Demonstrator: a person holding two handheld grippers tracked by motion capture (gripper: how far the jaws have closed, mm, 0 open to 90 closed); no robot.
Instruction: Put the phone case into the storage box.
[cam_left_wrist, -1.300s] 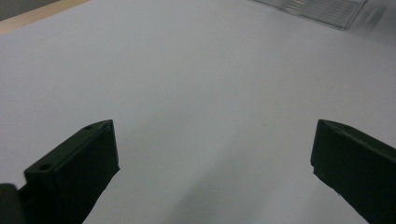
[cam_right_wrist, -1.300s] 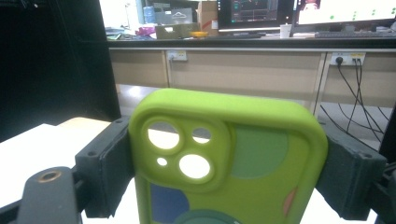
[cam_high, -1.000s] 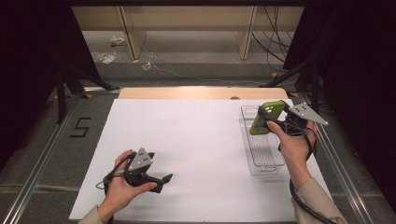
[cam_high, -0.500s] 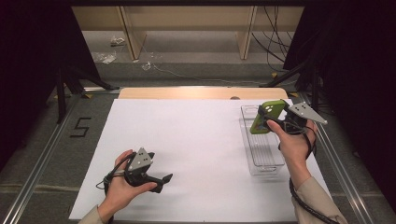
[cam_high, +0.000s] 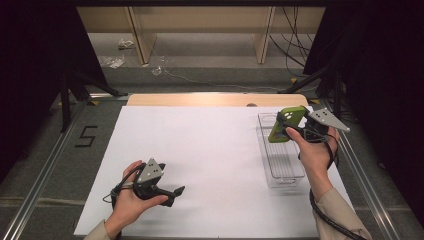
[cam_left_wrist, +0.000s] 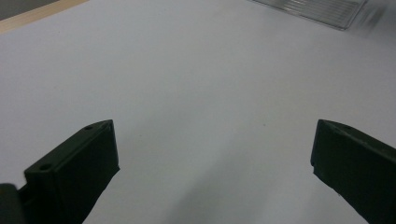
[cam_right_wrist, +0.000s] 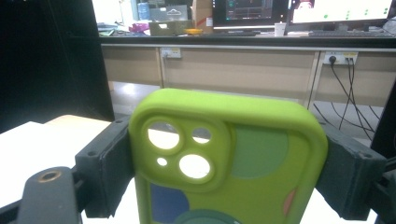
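I see very little change over the last second. My right gripper (cam_high: 289, 126), clamped on the green phone case (cam_high: 286, 123), sits slightly lower and a touch nearer the clear tray (cam_high: 280, 165) than a second ago, with the case tilted about as it was. My left gripper (cam_high: 175, 192) shows at most a trace of shift on the white sheet (cam_high: 210, 150).

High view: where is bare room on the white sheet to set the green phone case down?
The white sheet lies bare between the left gripper and the clear tray. The right gripper holds the phone case over the tray, the crowded side.
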